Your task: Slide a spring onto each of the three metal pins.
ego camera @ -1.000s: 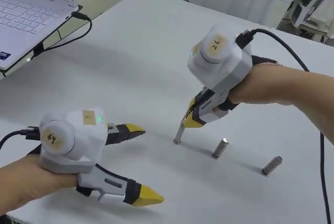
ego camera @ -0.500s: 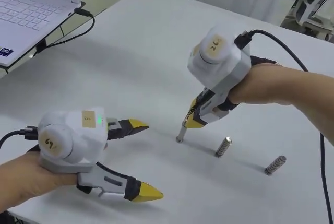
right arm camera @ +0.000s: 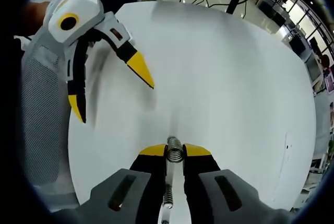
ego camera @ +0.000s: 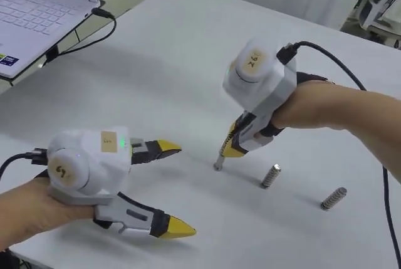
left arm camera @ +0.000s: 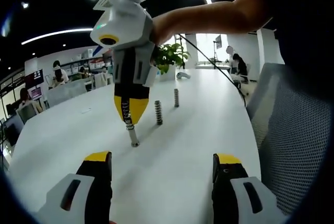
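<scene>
My right gripper (ego camera: pixel 232 150) is shut on a spring (right arm camera: pixel 174 151), tips pointing down. The spring (left arm camera: pixel 126 112) hangs right over the top of a bare metal pin (ego camera: pixel 218 164) standing on the white table (ego camera: pixel 156 74); the pin (left arm camera: pixel 133 136) leans slightly. To its right stand two more pins, each wearing a spring: one close by (ego camera: pixel 270 176), one farther out (ego camera: pixel 334 198). My left gripper (ego camera: pixel 175 189) rests low at the front left, open and holding nothing, its yellow tips (left arm camera: pixel 99 157) aimed at the pins.
An open laptop (ego camera: pixel 37 12) sits at the far left corner with a black cable (ego camera: pixel 94 37) trailing off it. The right gripper's black cable (ego camera: pixel 351 74) runs along the person's forearm. Office chairs stand beyond the table's far edge.
The right gripper has eased slightly down and closer to the pin's top with the spring in it. The left gripper has hardly moved; the head camera has shifted a little.
</scene>
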